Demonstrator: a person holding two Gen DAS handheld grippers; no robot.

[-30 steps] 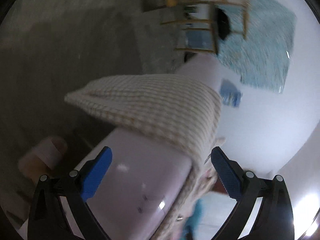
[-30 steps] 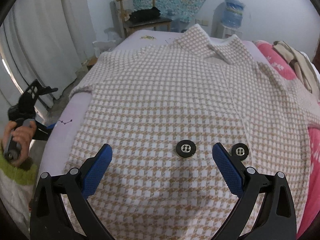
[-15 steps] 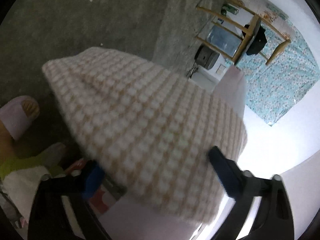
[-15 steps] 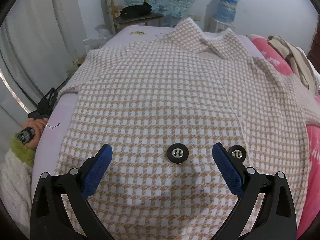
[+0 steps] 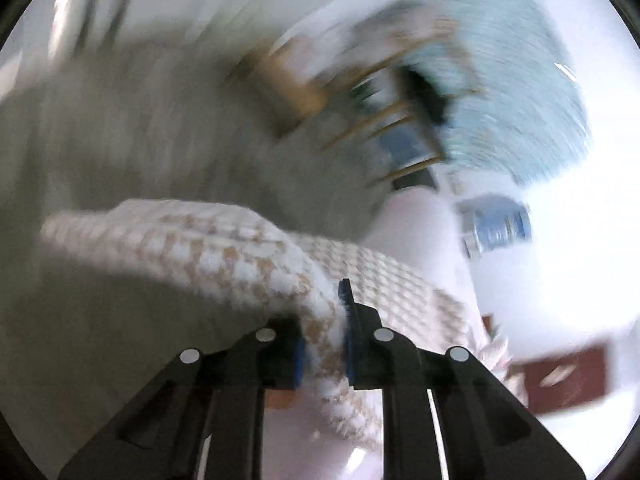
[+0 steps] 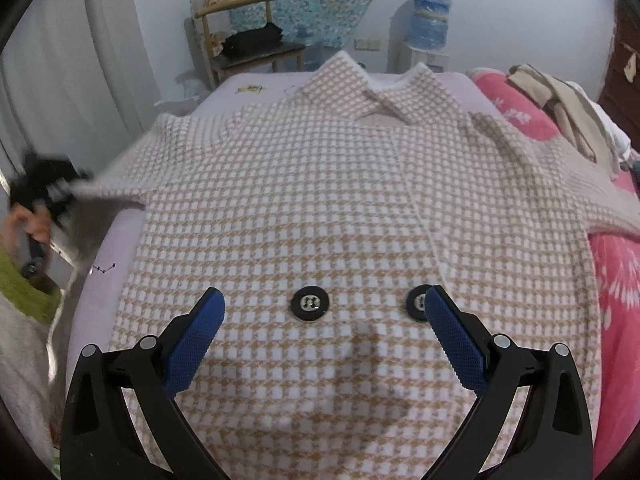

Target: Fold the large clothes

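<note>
A large beige-and-white houndstooth coat lies spread front-up on the lilac bed, collar at the far end, with two black buttons low on its front. My right gripper hovers open just above those buttons with nothing between its fingers. My left gripper is closing its jaws on the coat's left sleeve, and the fabric is pinched between the blue pads. The right wrist view shows that gripper at the bed's left edge, holding the sleeve raised off the side.
A wooden chair with dark items, a patterned teal cloth and a water bottle stand beyond the bed's head. A pink blanket with folded clothes lies right of the coat. A white curtain hangs at left.
My left gripper went from wide open to clamped on the sleeve and rose, lifting the sleeve beside the bed. The right gripper shifted slightly over the coat and stayed open.
</note>
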